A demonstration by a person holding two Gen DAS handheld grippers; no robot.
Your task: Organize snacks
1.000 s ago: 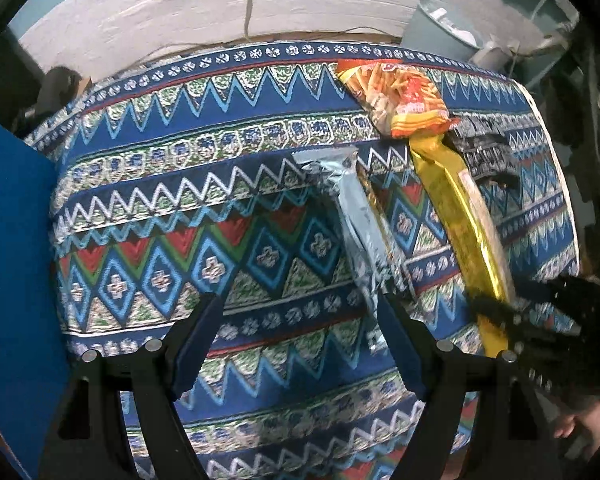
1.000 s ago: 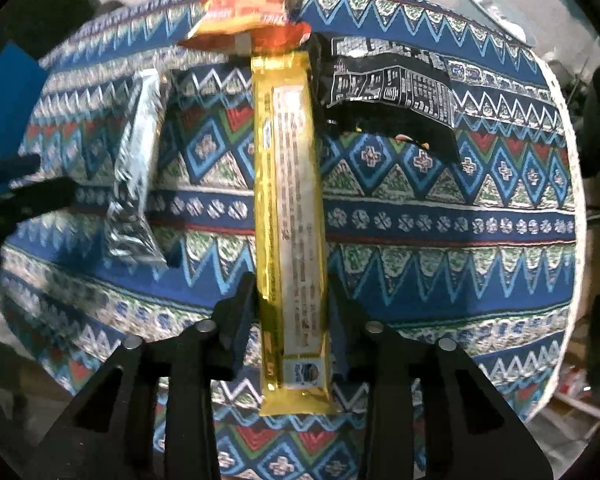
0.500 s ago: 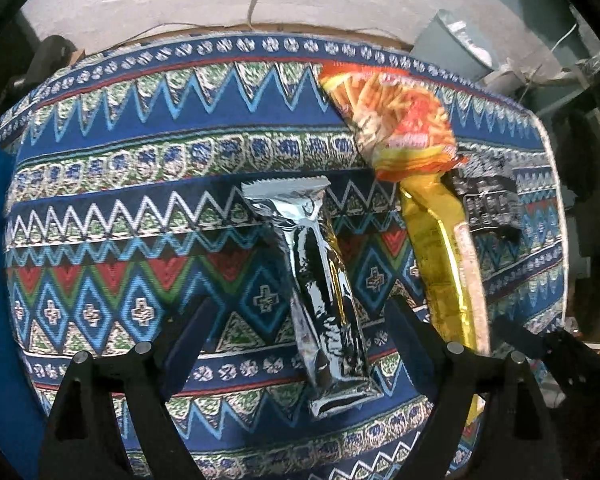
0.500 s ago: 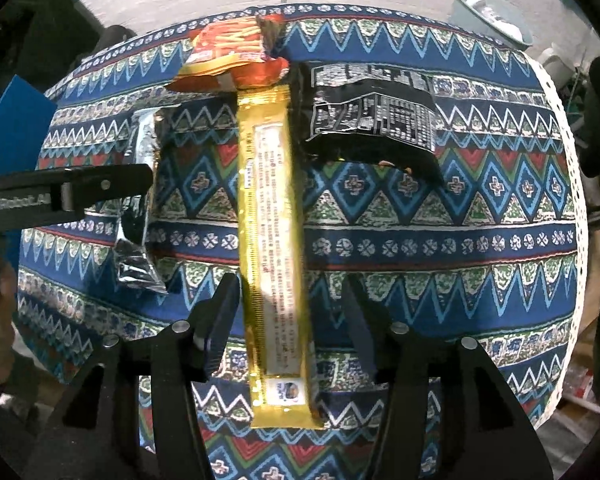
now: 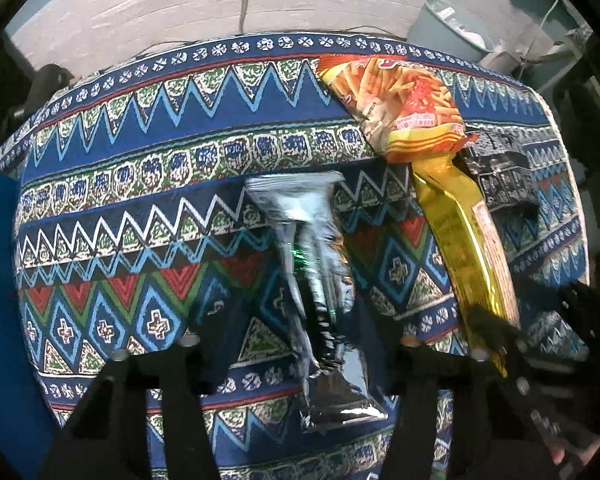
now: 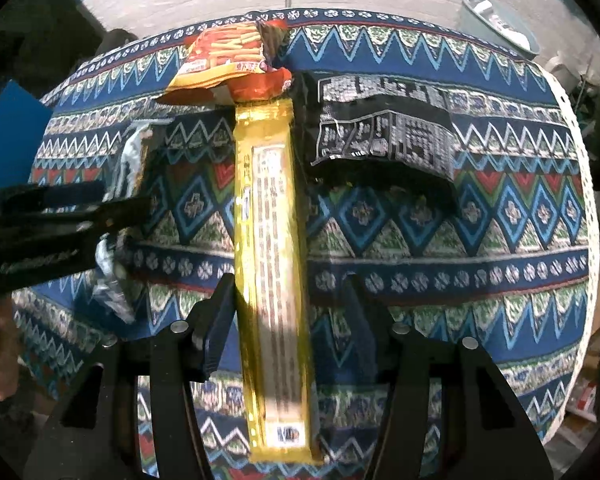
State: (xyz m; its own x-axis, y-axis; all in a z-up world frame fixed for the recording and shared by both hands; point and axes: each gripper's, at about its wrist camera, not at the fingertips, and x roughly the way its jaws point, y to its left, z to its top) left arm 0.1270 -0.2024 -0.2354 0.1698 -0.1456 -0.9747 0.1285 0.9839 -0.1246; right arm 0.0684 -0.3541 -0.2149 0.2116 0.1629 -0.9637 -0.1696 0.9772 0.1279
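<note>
both grippers' fingers tell the step: left gripper (image 5: 296, 344) has just been closing around the silver packet (image 5: 320, 292), though contact is unclear; right gripper (image 6: 288, 320) stands open astride the gold packet (image 6: 274, 260) on the tablecloth (image 6: 460, 240). next, lifting needs a firm grip.

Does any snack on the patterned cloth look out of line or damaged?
Yes: the orange fries bag lies tilted, overlapping the far end of the gold packet. The black packet looks crumpled. Nothing appears spilled.
</note>
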